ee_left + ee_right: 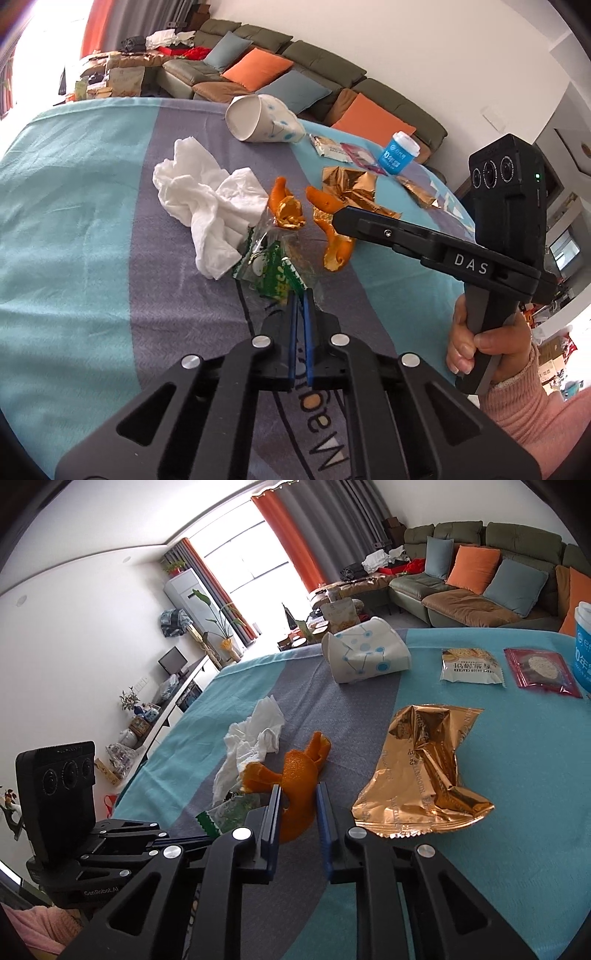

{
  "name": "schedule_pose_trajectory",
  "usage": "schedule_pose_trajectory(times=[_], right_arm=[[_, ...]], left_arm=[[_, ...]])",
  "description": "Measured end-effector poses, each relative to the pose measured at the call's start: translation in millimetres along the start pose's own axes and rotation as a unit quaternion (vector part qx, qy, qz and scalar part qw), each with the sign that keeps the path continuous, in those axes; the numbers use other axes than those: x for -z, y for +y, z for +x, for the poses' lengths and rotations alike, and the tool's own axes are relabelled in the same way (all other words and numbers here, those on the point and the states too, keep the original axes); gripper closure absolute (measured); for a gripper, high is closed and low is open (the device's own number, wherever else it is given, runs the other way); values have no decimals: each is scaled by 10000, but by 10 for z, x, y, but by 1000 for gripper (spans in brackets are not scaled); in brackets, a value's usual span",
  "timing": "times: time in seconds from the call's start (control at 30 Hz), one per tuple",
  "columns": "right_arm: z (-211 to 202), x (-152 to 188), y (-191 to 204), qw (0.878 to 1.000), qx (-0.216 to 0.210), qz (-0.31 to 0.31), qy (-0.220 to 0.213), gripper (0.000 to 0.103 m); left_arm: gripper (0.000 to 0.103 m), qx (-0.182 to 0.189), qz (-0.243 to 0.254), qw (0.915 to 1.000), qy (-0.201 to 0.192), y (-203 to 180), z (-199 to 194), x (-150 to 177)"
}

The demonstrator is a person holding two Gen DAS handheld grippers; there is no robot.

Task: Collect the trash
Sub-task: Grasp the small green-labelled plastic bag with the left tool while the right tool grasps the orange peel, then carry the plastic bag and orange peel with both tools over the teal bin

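Pinching the near edge of a clear-and-green plastic snack wrapper (271,271), my left gripper (301,295) has its jaws nearly closed on it above the striped teal-and-grey cloth of the desk (92,221). My right gripper (297,794) holds curled orange peel (295,775) in narrow jaws. Beyond lie crumpled white tissue (199,192), a crinkled gold foil bag (424,771) and a tipped white paper cup (262,118).

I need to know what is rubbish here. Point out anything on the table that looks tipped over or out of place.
The white paper cup lies tipped on its side on the striped cloth. Around it lie a crumpled tissue, orange peel and a torn gold wrapper. The blue cup stands upright.
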State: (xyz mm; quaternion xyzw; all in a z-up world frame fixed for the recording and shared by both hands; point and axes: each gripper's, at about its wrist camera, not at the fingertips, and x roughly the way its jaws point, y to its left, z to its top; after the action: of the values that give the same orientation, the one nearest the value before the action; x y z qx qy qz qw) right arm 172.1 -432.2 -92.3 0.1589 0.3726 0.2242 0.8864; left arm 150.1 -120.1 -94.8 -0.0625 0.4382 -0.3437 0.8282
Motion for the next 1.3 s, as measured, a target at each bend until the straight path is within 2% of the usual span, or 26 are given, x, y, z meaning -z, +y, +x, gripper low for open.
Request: schedule_pose_trajectory(times=[0.4,0.57,1.0,1.3], right_arm=[[-119,21,137,9998,-129,-83,-146,86],[-95,20,260,9994,-247,-183,-133,86],[134,-5,833,9944,-830,-655,58,86],[469,-25,1355,9855,-1278,-1051,365,86]], left_arm=[[102,29,78,9992,-383,13,-458,163],[102,-69,70,9984,-561,71,-702,255],[102,-554,-137,9935,-986,340,-1350,533],[102,-1015,-428,9855,-1288,611,-1828,742]])
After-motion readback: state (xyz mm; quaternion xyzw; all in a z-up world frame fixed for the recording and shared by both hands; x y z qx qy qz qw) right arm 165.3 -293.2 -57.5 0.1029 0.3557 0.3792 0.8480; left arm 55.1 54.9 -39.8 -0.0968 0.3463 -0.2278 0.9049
